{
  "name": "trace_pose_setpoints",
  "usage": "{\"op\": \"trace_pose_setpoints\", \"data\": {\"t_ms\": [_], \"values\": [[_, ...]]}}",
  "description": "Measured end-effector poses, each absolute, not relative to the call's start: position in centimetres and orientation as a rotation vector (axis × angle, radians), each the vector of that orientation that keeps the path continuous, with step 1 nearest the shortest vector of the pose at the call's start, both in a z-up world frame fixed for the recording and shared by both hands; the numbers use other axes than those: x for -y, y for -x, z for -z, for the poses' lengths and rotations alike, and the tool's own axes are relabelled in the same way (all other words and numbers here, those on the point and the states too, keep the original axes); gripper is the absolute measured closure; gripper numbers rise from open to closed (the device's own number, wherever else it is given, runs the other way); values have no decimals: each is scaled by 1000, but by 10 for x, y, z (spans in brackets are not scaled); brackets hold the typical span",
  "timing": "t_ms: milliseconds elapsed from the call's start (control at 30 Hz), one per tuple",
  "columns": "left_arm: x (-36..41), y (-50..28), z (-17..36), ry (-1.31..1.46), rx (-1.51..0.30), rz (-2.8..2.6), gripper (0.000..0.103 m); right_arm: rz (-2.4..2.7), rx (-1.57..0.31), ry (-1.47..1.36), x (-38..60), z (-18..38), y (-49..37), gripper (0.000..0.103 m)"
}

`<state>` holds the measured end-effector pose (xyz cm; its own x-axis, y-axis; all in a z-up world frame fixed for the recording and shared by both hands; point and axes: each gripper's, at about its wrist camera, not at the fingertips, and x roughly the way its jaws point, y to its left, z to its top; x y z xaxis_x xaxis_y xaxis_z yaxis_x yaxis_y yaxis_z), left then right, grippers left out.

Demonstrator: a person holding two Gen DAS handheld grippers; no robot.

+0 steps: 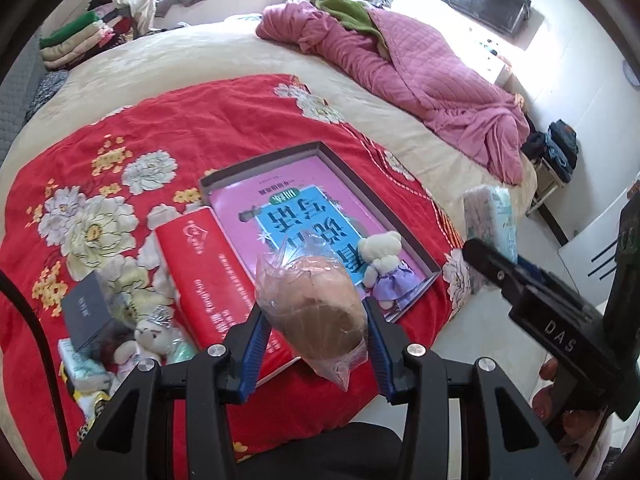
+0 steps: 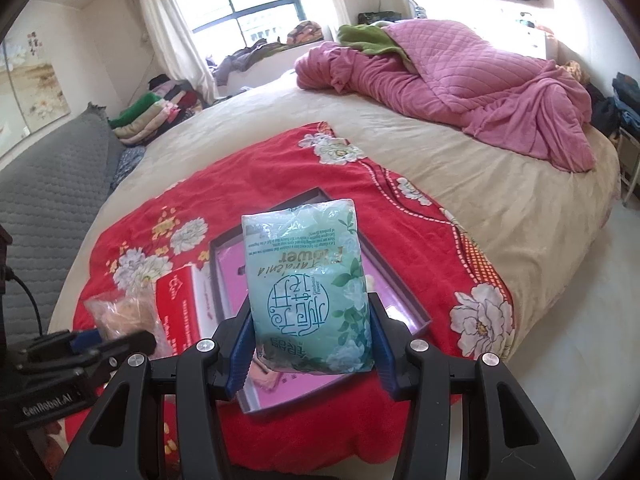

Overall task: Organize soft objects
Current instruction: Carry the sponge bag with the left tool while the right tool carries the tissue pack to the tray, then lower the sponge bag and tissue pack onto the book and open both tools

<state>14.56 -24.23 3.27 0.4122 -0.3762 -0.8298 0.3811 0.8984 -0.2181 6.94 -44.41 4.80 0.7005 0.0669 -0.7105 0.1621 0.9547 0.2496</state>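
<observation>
My left gripper point(image 1: 314, 320) is shut on a clear plastic bag with a tan plush toy point(image 1: 316, 304) inside, held above the red floral blanket point(image 1: 192, 128). My right gripper point(image 2: 310, 340) is shut on a green tissue pack point(image 2: 308, 280) printed with flowers; the same tissue pack point(image 1: 490, 216) shows at the right of the left wrist view. Below lies a shallow grey box point(image 1: 376, 184) with a pink and blue book in it. A small white bear in a purple dress point(image 1: 384, 268) sits at the box's near corner. The bagged plush toy point(image 2: 120, 312) also appears at the left of the right wrist view.
A red box lid point(image 1: 212, 276) lies left of the grey box. A dark small box point(image 1: 86, 316), a small bear point(image 1: 150, 338) and tissue packs are heaped at the blanket's left corner. A pink quilt point(image 2: 460, 88) is bunched at the bed's far side. Folded clothes point(image 2: 148, 116) are stacked far left.
</observation>
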Motion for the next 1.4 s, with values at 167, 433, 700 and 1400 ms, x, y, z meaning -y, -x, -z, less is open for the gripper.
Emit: {"op": "trace_pose_setpoints", "data": {"t_ms": [167,433,700,1400], "values": [[261,-152,-20,-31,-1073,501,57,76,-815,-331,461,-36,-76,51],[287,-168,5,-64,-1132,531,57,93,-862,-359,479,-9,-92,51],[310,-175,32,-117,-1181,556,57,81,-899,-357,481,13,-107,51],[327,-188,74,-109,-1265,573,57,73,-982,-347,485,59,-141,51]]}}
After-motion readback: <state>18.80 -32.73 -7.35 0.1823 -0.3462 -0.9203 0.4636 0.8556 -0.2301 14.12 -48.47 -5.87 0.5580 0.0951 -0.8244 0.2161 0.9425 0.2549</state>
